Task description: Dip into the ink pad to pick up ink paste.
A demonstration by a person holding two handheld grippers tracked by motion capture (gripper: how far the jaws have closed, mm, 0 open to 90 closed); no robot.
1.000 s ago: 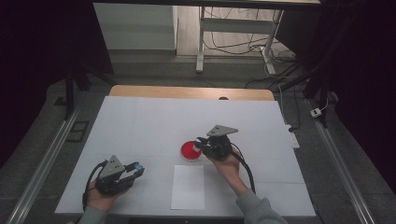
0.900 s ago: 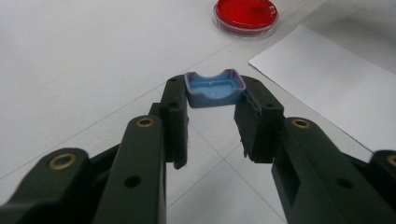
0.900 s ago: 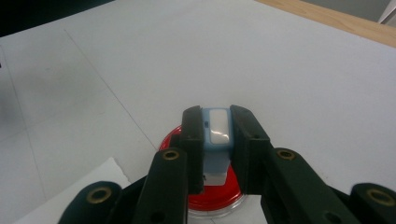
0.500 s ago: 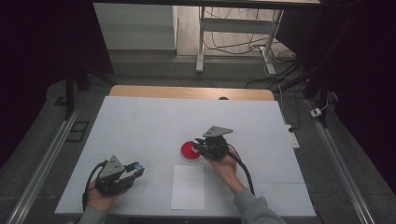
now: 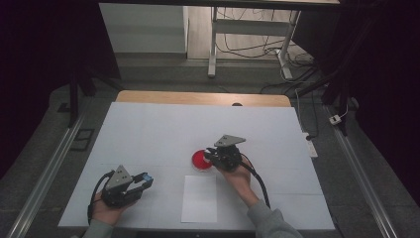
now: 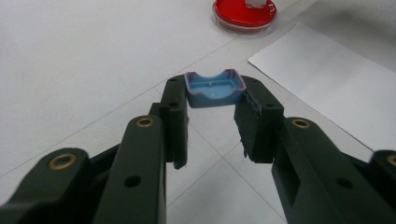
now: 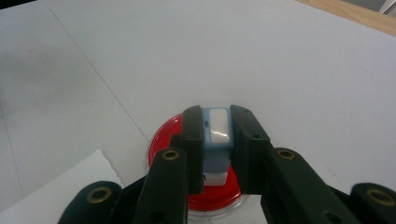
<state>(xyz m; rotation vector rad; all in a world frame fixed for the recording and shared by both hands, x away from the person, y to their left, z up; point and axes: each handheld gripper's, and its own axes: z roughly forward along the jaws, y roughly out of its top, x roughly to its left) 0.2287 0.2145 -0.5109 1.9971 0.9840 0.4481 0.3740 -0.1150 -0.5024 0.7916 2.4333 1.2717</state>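
Both grippers grip: left gripper clamps a blue plastic cap; right gripper pinches a pale-blue stamp block over the round red dish, lower centre.

Left hand-held gripper low at the near left, jaws clamped, pointing right, right hand-held gripper mid-bench, jaws clamped, pointing left, both forearms entering from the near edge

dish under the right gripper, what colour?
Red dish, with a clear rim; shows best in the right gripper view.
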